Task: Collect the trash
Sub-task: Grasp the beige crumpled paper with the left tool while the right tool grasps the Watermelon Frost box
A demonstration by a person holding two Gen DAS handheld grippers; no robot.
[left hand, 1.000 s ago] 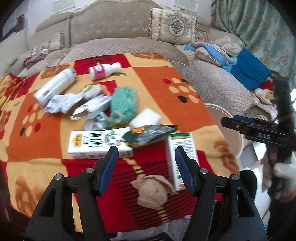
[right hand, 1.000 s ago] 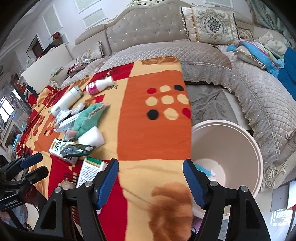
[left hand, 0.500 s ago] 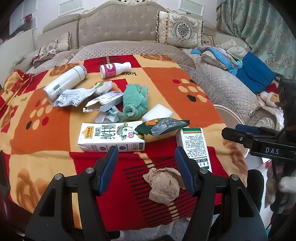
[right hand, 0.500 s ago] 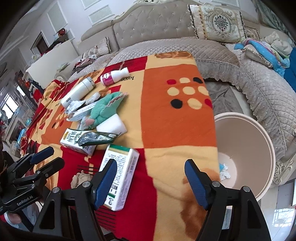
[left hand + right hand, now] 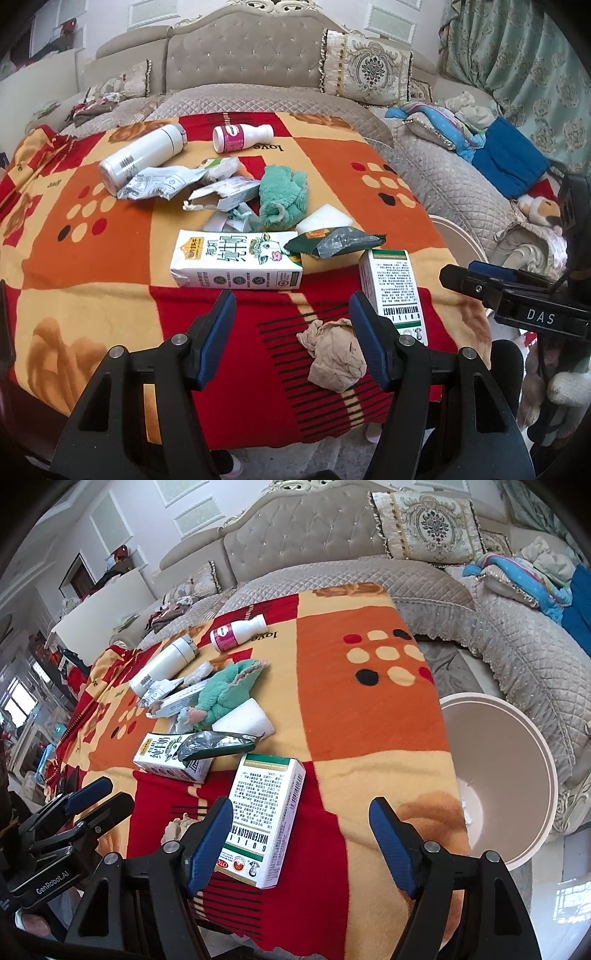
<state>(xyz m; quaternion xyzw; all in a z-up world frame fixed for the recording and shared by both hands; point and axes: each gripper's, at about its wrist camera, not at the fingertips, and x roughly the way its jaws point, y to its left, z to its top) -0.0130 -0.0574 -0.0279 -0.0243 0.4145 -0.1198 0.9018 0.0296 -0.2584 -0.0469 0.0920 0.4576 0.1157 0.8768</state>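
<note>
Both grippers, left gripper (image 5: 291,314) and right gripper (image 5: 301,823), hover with jaws open above the blanket-covered table (image 5: 369,709); a shallow grasp could drop the white-and-green cardboard box (image 5: 264,819) short of the beige plastic bin (image 5: 517,775).

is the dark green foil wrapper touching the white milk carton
Touching. In the right wrist view the dark green foil wrapper lies draped across the top of the white milk carton; the left wrist view shows the same overlap.

Fuzzy fleece blanket (image 5: 110,236) — glossy printed-card milk carton (image 5: 236,264), crumpled matt paper wad (image 5: 334,354), smooth plastic bin (image 5: 498,775).
</note>
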